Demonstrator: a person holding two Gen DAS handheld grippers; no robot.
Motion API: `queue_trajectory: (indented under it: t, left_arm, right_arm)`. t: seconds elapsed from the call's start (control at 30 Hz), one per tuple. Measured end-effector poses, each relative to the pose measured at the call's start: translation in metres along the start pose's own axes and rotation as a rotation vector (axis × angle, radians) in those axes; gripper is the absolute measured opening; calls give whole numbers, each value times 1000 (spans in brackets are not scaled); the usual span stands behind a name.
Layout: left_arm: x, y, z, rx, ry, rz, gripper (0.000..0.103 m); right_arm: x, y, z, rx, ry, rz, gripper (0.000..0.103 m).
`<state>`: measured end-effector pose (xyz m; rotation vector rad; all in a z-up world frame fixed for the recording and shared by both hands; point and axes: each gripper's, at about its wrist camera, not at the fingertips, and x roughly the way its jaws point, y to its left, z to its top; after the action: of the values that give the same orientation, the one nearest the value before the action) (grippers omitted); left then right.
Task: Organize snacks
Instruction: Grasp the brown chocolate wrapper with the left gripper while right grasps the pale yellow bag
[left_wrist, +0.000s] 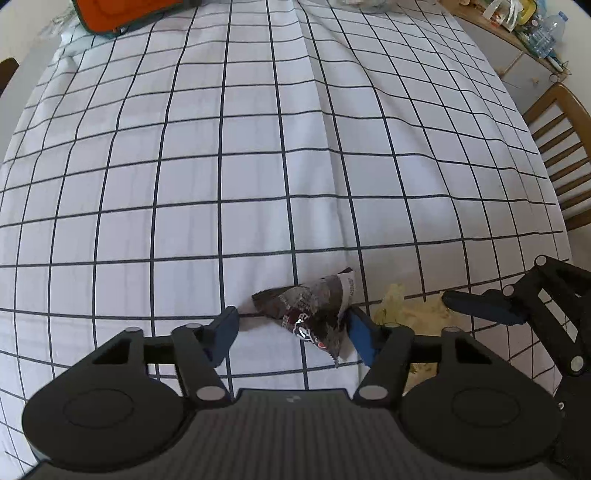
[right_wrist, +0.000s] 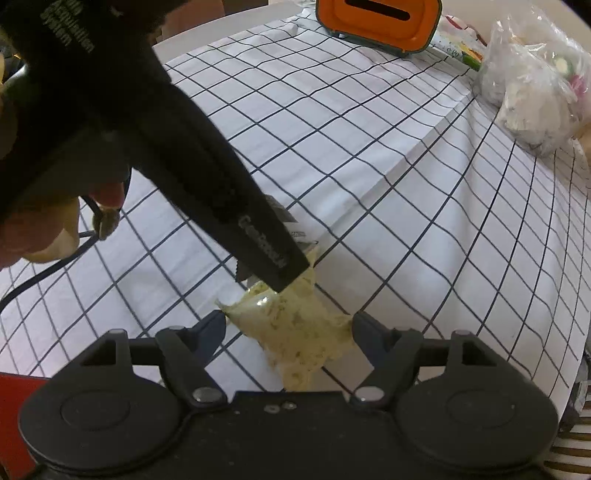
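Early stage, by my reading: nothing looks sorted yet. Two small packets lie just beside each other on the checked tablecloth (left_wrist: 258, 166), and I have a gripper down over each.

Left gripper (left_wrist: 293, 326): jaws apart, straddling the dark wrapper (left_wrist: 314, 314). The right-side pad touches or nearly touches its crinkled edge; the other pad stands clear of it. Not clamped, as far as I can see.

Right gripper (right_wrist: 290, 325): jaws apart around the pale yellow packet (right_wrist: 295, 325). Both pads sit just at its edges; I cannot tell whether they press yet.

Dark wrapper: crumpled foil, dark grey and maroon with white print, one end pinched up into a peak. Looks light and springy.

Yellow packet: clear film over pale, speckled contents, soft and lumpy, creased at its corner.

At the far end of the table sit an orange-lidded container (right_wrist: 376, 22) and a clear plastic bag (right_wrist: 532, 88) of mixed items. Left to do, I judge: grasp both packets, then carry them to wherever the snacks are gathered.
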<state>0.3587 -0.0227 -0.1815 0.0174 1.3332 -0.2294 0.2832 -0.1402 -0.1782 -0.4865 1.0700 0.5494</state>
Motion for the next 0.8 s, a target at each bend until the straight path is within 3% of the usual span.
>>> queue_trajectory:
  t: [0.07,0.23,0.27,0.33,0.4,0.43,0.53,0.8]
  left_arm:
    - [0,-3,0,5,-7,1,52]
    - [0,-4,-1,10,-28,10,48]
    - [1,-4,-1,6,-31,7,41]
    - [1,-2,-1,7,-38,5,41]
    - [0,0,-2,0,-36,3,40]
    - [-1,1,-2,-2,-37,3,40]
    - [-6,3,-5,-9,-36,-9,24]
    - [-15,7,-16,-24,-44,-7,17]
  right_arm:
    - [1,0,-1,-8,1,-11,70]
    - [-1,1,-4,-16,-5,-38,57]
    - [-2,0,-5,-7,-9,-36,56]
    - [-5,-1,-7,5,-17,-34,50]
    - [-6,-3,-7,19,-15,-35,39]
    - [-7,-5,-8,34,-12,-36,38]
    - [-10,-8,-10,71,-18,-33,34]
    - [-26,-22,-19,197,-55,-43,32]
